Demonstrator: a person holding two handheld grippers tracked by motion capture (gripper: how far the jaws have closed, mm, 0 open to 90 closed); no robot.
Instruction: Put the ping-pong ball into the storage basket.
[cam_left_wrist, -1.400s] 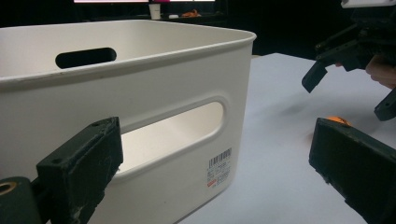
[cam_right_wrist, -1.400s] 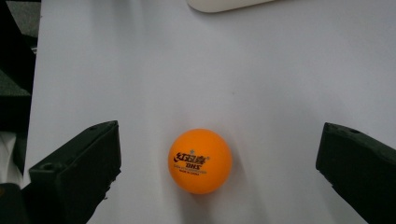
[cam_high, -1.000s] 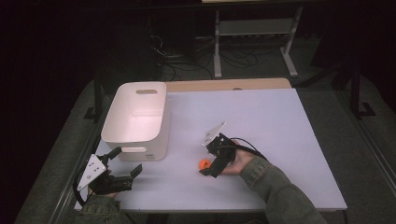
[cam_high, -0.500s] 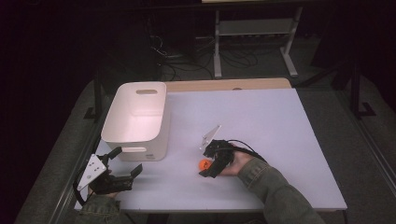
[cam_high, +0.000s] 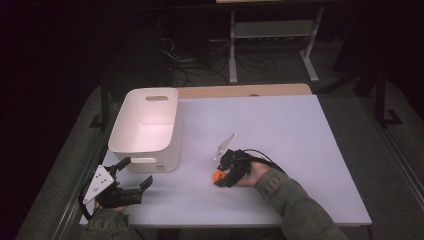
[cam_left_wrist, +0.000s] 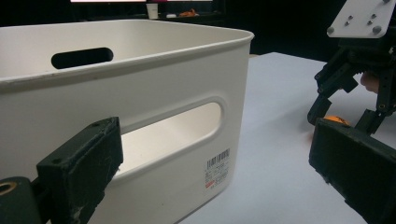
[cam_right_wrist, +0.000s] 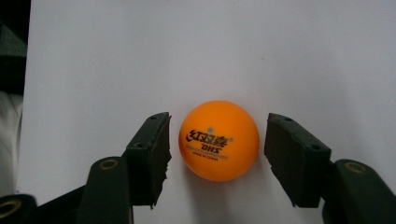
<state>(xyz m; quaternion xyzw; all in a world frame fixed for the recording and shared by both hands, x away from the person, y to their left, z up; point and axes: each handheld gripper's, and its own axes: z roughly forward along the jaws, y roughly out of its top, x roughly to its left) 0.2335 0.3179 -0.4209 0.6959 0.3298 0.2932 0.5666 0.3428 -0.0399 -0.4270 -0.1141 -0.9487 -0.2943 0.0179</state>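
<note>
I'm looking down on the wide pale lavender-white tabletop (cam_high: 300, 130), and most of it lies bare to the right of and beyond the white plastic bin (cam_high: 145, 131) with the slot handles, which I'll use as my landmark. The bin sits at the table's left side, its left wall close along the left edge and its far wall near the back edge, where a strip of bare wood (cam_high: 245, 90) shows. Its inside is empty as far as I can see.

My left gripper (cam_high: 134, 173) hovers just in front of the bin's near wall, by the table's near-left corner, jaws spread wide with nothing between them. In the left gripper view the bin's near handle slot and a barcode sticker (cam_left_wrist: 218, 167) sit right ahead of the jaws.

My right gripper (cam_high: 220, 178) is down on the table to the right of the bin, with open surface around it. Its jaws stand parted either side of the small orange table-tennis ball (cam_right_wrist: 219, 139) with red and dark print, a sliver of gap on each side, neither pad touching. The ball rests on the tabletop, right of the bin's near corner.
</note>
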